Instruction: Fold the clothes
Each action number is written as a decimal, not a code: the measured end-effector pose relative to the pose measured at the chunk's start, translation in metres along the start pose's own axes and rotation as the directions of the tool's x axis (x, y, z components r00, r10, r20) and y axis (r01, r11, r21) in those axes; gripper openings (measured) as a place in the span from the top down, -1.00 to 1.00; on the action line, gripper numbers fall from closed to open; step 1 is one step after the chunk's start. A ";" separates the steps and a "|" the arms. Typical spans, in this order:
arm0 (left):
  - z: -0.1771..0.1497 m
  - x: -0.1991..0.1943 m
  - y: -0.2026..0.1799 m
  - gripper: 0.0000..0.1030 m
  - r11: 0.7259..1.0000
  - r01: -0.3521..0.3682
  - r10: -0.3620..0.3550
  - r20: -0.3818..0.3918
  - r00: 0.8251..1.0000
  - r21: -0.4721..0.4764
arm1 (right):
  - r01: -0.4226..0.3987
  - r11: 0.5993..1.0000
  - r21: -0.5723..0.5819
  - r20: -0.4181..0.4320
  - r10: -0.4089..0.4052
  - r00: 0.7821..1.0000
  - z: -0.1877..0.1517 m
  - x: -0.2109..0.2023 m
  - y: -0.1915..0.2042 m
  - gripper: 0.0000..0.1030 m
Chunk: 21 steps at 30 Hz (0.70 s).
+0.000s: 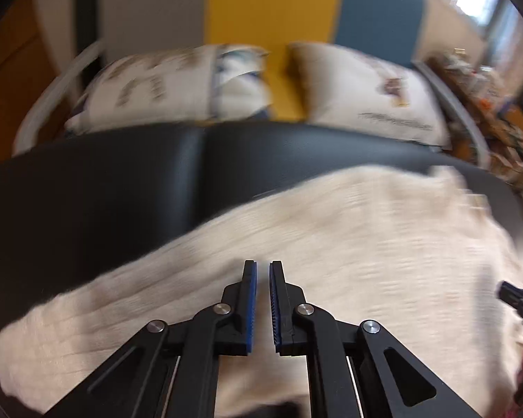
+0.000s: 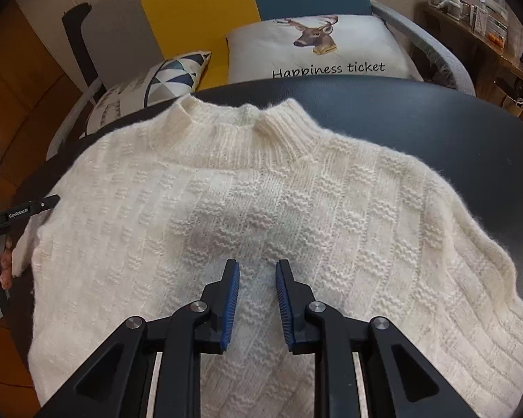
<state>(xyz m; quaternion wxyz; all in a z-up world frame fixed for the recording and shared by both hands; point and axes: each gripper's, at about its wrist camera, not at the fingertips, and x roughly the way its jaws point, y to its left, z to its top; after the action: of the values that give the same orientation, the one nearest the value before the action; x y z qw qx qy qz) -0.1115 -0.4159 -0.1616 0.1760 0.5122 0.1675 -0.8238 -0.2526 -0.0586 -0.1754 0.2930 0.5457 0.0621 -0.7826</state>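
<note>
While both tools hang over it, a cream knit sweater lies flat on a dark desk.
Sweater [image 2: 261, 188]: spread front up, ribbed collar [image 2: 247, 122] toward the desk's far edge, hem toward the near edge and out of view.
Desk [image 2: 453, 129]: black and smooth; a bare strip runs along the far edge and a wide bare area fills the far right corner.
Left side: the sweater's left edge lies close to the desk's left edge.
Left tool [image 1: 263, 278]: jaws clenched, nothing between them, above the knit; this view is blurred.
Right tool [image 2: 257, 278]: jaws slightly parted, nothing gripped, above the sweater's middle.
Beyond the far edge: a deer cushion [image 2: 317, 48] and a triangle-patterned cushion [image 2: 177, 76] on a seat.
</note>
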 end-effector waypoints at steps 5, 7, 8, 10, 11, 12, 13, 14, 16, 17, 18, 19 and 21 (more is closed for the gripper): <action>-0.019 -0.008 0.051 0.93 0.995 0.011 -0.009 0.013 1.000 -0.100 | 0.001 0.999 -0.041 0.025 0.000 1.000 0.017 0.015 0.021 0.54; -0.022 -0.014 0.055 0.93 0.996 -0.033 0.036 0.030 0.999 -0.087 | -0.003 0.999 -0.042 0.028 0.004 1.000 0.026 0.020 0.027 0.54; -0.022 -0.017 0.056 0.93 0.994 -0.075 0.078 0.039 0.996 -0.076 | -0.005 0.999 -0.042 0.029 0.006 1.000 0.030 0.022 0.030 0.54; -0.020 -0.022 0.060 0.93 0.988 -0.138 0.141 0.043 0.989 -0.069 | 0.011 0.998 -0.059 0.031 -0.009 0.999 0.039 0.027 0.038 0.54; -0.020 -0.023 0.065 0.93 0.984 -0.160 0.163 0.039 0.986 -0.079 | 0.023 0.997 -0.067 0.034 -0.021 0.999 0.043 0.030 0.042 0.54; -0.019 -0.025 0.071 0.93 0.979 -0.183 0.187 0.036 0.982 -0.091 | 0.038 0.997 -0.074 0.038 -0.035 0.999 0.047 0.032 0.046 0.54; -0.018 -0.026 0.077 0.93 0.975 -0.199 0.202 0.029 0.979 -0.101 | 0.053 0.995 -0.082 0.040 -0.050 0.998 0.051 0.034 0.050 0.54; -0.019 -0.029 0.085 0.93 0.968 -0.220 0.223 0.018 0.975 -0.119 | 0.066 0.994 -0.088 0.038 -0.063 0.997 0.055 0.036 0.054 0.54; -0.026 -0.044 0.099 0.93 0.968 -0.187 0.193 0.025 0.981 -0.166 | 0.070 0.993 -0.098 0.034 -0.067 0.997 0.059 0.034 0.063 0.51; -0.032 -0.055 0.104 0.93 0.970 -0.149 0.160 0.040 0.986 -0.189 | 0.046 0.993 -0.109 0.042 -0.042 0.998 0.058 0.027 0.070 0.51; -0.039 -0.068 0.106 0.93 0.973 -0.109 0.123 0.060 0.991 -0.203 | 0.008 0.992 -0.127 0.053 -0.001 0.999 0.054 0.017 0.078 0.51; -0.050 -0.081 0.104 0.93 0.979 -0.046 0.061 0.072 0.996 -0.197 | -0.046 0.987 -0.152 0.066 0.056 0.996 0.048 0.006 0.090 0.51; -0.071 -0.101 0.094 0.92 0.983 0.067 -0.054 0.081 0.995 -0.173 | -0.144 0.962 -0.233 0.058 0.162 0.985 0.027 -0.016 0.118 0.51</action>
<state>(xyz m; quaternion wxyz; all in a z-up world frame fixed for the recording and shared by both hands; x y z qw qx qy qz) 0.0292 -0.4549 -0.1093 0.2015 0.4578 0.2479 -0.8297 -0.2084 -0.1606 -0.1242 0.4154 0.4812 0.0978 -0.7657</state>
